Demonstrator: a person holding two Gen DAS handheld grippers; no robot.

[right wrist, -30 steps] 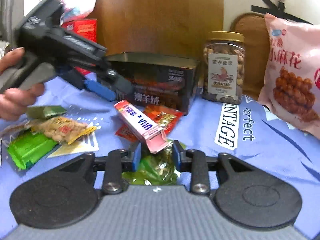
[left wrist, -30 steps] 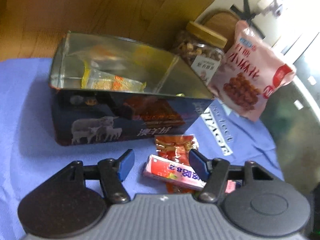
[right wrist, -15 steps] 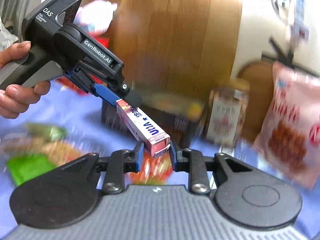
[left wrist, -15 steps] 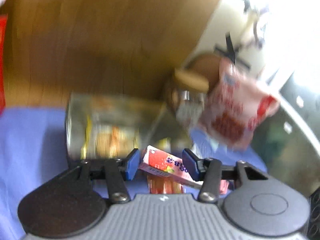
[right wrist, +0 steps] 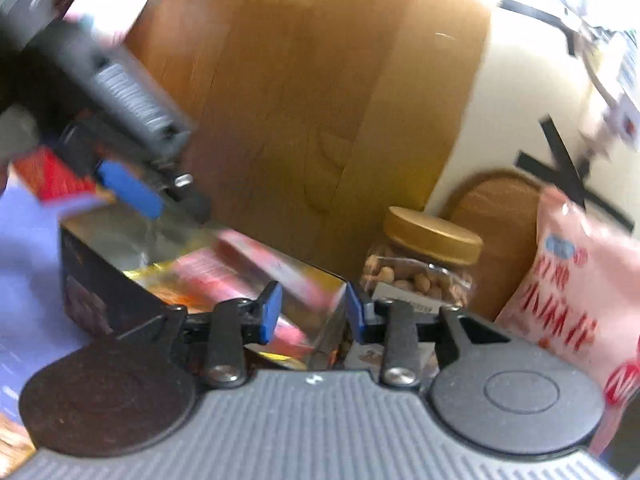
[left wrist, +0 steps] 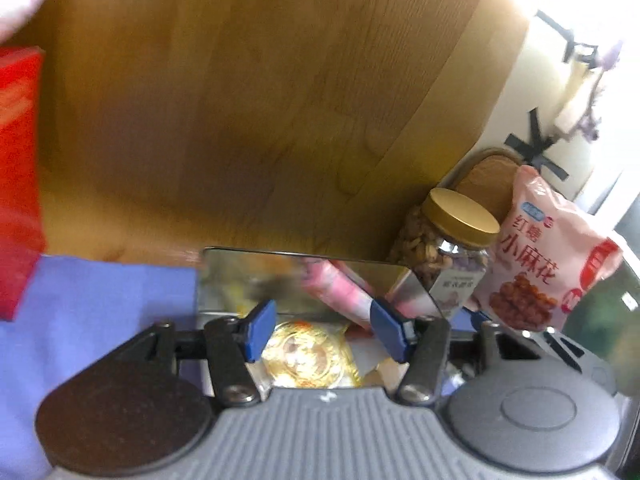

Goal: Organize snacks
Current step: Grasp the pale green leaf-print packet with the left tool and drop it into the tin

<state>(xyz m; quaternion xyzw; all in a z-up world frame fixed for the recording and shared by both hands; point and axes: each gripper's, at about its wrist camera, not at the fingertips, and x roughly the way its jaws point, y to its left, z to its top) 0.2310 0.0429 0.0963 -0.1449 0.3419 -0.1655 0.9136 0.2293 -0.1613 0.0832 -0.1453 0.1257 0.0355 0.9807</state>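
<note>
Two hand-held grippers hover over the open tin (left wrist: 224,280), which sits on the blue-covered tabletop (left wrist: 100,300). The pink box (left wrist: 340,292) lies blurred inside it. The left hand-held gripper (left wrist: 324,332) and right hand-held gripper (right wrist: 312,316) both have fingers spread apart, gripping nothing.

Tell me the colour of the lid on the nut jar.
Gold. The jar lid shows best in the left wrist view, where it is sharp.

Pink snack bag (left wrist: 552,256): "红糖 小麻花". Jar label (left wrist: 456,284): unreadable.
</note>
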